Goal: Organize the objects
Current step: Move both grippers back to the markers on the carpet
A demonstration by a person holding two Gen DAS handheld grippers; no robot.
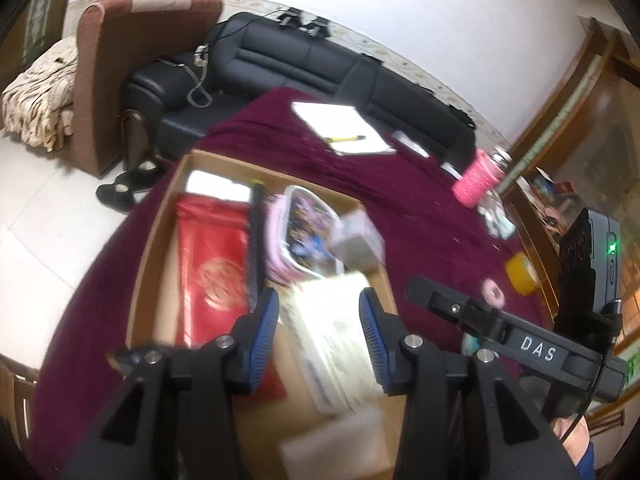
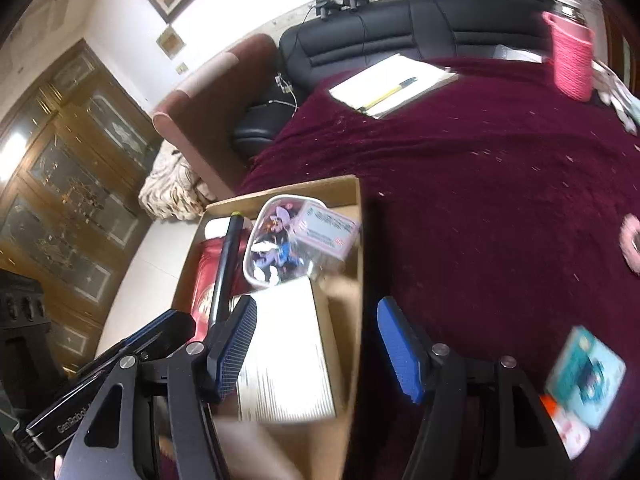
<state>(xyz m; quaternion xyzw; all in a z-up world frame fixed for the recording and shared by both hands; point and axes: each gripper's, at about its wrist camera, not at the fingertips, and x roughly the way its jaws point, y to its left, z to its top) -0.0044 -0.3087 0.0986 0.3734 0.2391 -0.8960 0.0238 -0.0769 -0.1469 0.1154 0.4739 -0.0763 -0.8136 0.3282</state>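
Both tools empty, pads apart, over the cardboard box [image 2: 352, 240] w/ white booklet [image 2: 284, 352] under them. Left tool [image 1: 319, 322] sits above box; right tool [image 2: 316, 344] straddles its right wall. Teal card [image 2: 586, 376] on counter lies right of right tool, so prob. right hand's reach.

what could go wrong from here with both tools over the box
The cardboard box is already crowded, so the white box may rest tilted on the cartoon case. The left tool and right tool hover close together and could collide. The pink ring nearby may get knocked.
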